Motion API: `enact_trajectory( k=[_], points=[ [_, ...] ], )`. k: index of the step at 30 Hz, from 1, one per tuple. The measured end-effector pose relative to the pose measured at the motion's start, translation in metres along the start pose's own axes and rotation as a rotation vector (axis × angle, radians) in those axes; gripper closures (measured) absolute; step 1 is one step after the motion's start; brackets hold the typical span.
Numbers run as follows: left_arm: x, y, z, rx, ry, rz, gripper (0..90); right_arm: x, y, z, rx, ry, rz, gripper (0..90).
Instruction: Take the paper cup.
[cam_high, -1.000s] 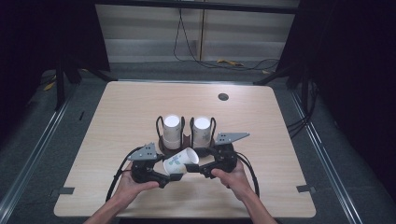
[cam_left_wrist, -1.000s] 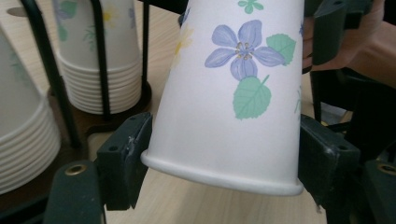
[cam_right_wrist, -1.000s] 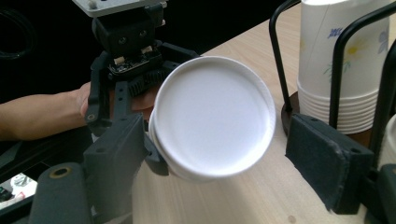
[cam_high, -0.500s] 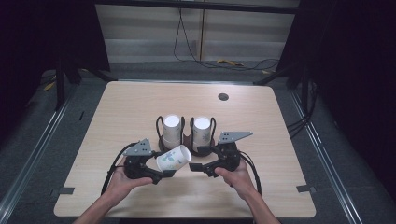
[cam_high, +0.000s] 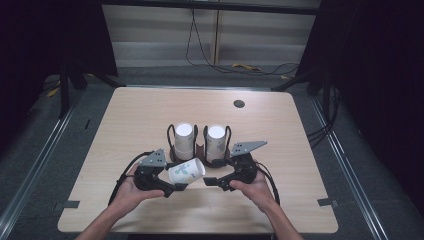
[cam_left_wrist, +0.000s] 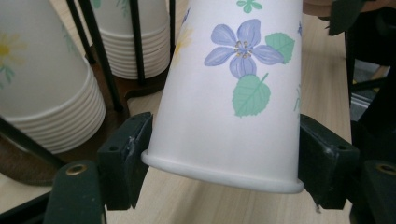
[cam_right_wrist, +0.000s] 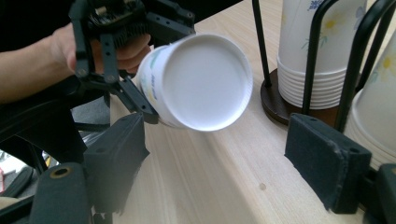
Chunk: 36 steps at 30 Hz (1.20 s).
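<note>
A white paper cup (cam_high: 186, 172) printed with flowers lies on its side just above the table. My left gripper (cam_high: 175, 186) is shut on it near its rim (cam_left_wrist: 219, 175), one pad (cam_left_wrist: 126, 158) on each side. The cup's closed base (cam_right_wrist: 203, 81) faces my right gripper (cam_right_wrist: 222, 163), which is open a short way off with nothing between its pads (cam_right_wrist: 327, 163). In the high view my right gripper (cam_high: 216, 180) is right of the cup. Behind them, two upside-down cup stacks (cam_high: 183, 137) (cam_high: 216, 140) stand in a black wire holder (cam_high: 198, 148).
The wooden table (cam_high: 135, 115) has a small dark round hole (cam_high: 239, 103) at the back right. The holder's wire posts (cam_right_wrist: 352, 60) and dark base (cam_right_wrist: 275, 100) are close to my right gripper. Cables (cam_high: 250, 67) lie on the floor beyond the table.
The two hands have drawn slightly apart. The cup stays in the left jaws and has shifted a little left, leaving a gap to the right gripper.
</note>
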<state>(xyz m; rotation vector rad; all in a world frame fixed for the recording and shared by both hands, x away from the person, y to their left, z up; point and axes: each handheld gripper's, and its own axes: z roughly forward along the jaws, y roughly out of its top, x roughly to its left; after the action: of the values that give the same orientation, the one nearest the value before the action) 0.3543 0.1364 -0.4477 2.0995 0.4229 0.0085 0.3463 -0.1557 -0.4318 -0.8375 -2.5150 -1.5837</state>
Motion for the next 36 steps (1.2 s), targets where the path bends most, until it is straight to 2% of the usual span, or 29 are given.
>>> enact_trajectory(
  k=[4,7,8,9,12,14,19,21,24,27,29,36],
  points=[
    [-0.001,0.001,0.004,0.052,0.012,0.040,26.5,0.000,-0.001,-0.002,0.023,-0.008,-0.019,20.6],
    [-0.002,0.001,0.005,0.058,0.007,0.045,26.5,0.000,-0.002,-0.002,0.049,-0.010,-0.033,20.7],
    [-0.003,0.001,0.005,0.057,0.007,0.043,26.5,0.001,-0.002,-0.001,0.078,-0.011,-0.044,21.2],
    [-0.003,0.001,0.005,0.062,0.010,0.048,26.5,0.001,-0.002,-0.001,0.078,-0.011,-0.044,21.2],
    [-0.001,-0.001,0.005,0.076,0.032,0.043,26.6,0.002,0.000,0.002,0.122,-0.016,-0.063,22.1],
    [-0.001,-0.002,0.006,0.076,0.031,0.035,26.6,0.002,0.003,0.003,0.150,-0.022,-0.075,22.2],
    [-0.003,-0.005,0.008,0.092,0.018,0.049,26.6,0.000,0.009,0.004,0.186,-0.022,-0.101,22.8],
    [-0.003,-0.006,0.009,0.101,0.021,0.056,26.6,0.000,0.012,0.006,0.221,-0.023,-0.117,22.3],
    [-0.004,-0.006,0.010,0.120,0.026,0.069,26.6,0.001,0.012,0.008,0.234,-0.021,-0.122,21.8],
    [-0.003,-0.006,0.010,0.128,0.040,0.060,26.5,0.003,0.012,0.012,0.267,-0.024,-0.128,20.7],
    [-0.003,-0.006,0.010,0.147,0.038,0.075,26.5,0.003,0.009,0.018,0.305,-0.034,-0.137,19.4],
    [-0.006,-0.007,0.013,0.162,0.030,0.088,26.5,0.005,0.013,0.025,0.331,-0.018,-0.156,19.9]
  ],
)
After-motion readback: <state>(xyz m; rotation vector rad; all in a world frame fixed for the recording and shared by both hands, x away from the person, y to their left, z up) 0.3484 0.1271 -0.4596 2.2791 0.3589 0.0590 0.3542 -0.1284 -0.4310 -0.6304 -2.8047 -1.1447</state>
